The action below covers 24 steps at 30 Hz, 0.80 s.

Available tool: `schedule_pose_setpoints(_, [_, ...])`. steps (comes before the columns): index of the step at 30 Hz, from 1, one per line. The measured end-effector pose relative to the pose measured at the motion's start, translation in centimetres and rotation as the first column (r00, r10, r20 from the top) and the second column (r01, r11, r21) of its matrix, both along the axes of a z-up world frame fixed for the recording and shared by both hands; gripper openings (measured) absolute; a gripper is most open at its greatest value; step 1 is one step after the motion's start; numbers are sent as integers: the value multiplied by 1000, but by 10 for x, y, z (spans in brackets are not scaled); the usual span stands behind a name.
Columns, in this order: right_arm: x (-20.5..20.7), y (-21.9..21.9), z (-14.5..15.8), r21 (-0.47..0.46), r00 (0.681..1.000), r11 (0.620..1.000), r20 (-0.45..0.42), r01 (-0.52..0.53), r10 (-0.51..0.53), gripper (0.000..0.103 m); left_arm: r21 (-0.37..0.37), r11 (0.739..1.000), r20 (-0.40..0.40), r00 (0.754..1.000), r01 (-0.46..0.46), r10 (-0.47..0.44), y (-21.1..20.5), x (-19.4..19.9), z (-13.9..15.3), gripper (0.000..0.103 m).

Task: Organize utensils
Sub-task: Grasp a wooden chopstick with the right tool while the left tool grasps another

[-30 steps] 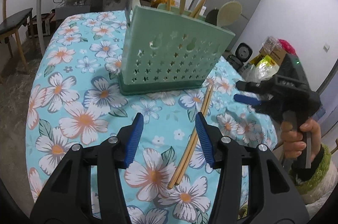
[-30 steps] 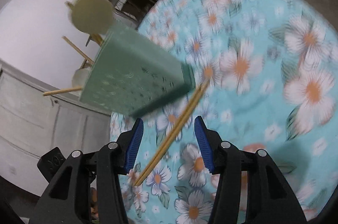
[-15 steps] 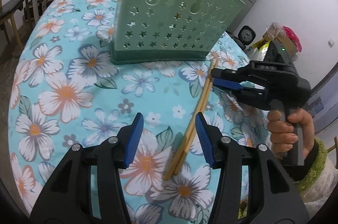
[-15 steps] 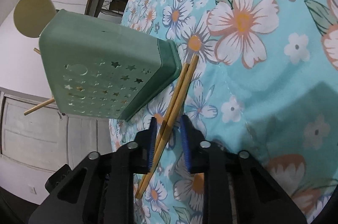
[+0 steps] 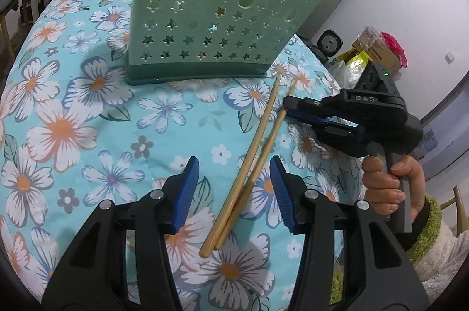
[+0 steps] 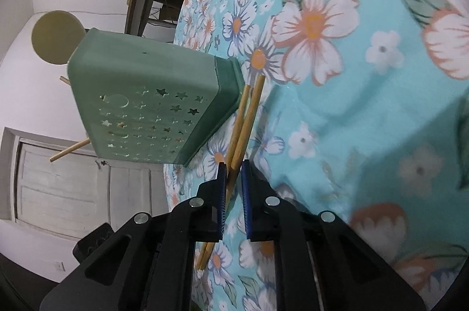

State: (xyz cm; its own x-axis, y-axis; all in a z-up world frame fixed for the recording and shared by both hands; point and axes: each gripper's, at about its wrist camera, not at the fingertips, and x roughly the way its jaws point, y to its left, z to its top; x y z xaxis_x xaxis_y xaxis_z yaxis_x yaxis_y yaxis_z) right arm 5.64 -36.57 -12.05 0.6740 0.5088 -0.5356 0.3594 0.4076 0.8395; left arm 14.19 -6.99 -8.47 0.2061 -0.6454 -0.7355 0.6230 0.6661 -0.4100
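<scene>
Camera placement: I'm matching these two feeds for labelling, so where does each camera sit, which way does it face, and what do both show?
Left wrist: sits on the left gripper, looking along its open fingers across the floral tablecloth at the chopsticks and green utensil holder; the right gripper and the hand holding it show.
Right wrist: sits on the right gripper, rolled sideways, looking along the chopsticks it clamps.
Shared: chopsticks, tablecloth, holder.
</scene>
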Motion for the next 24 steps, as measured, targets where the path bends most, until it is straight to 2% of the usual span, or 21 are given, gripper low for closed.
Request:
schedule_pose_setpoints(9, [-33,-13,5,-1,1000,1000,-10,17,-17,10,81,995,37,997,63,-66,-29,-2,-7,44])
schedule_pose_setpoints(14, [-46,-15,5,-3,999,999,-9,34,-34,11,152,984,65,993,91,-101,-49,-1,-13,40])
schedule_pose_setpoints(16, [-51,-16,4,-3,999,999,-7,40,-40,11,184,978,87,990,97,-114,-56,-3,-15,34])
schedule_pose_setpoints(18, [-52,-15,3,-1,999,999,-3,42,-42,11,217,971,118,984,104,-131,-63,-6,-17,24])
schedule_pose_setpoints(19, [-53,-15,3,-3,999,999,-2,42,-42,11,227,968,129,982,104,-136,-65,-8,-17,15])
schedule_pose_setpoints(20, [-58,-14,3,-5,999,999,0,41,-41,11,230,967,135,981,106,-140,-66,-11,-17,11])
schedule_pose_setpoints(24, [-61,-13,4,-10,1000,1000,5,30,-30,11,231,968,144,980,103,-139,-65,-19,-15,8])
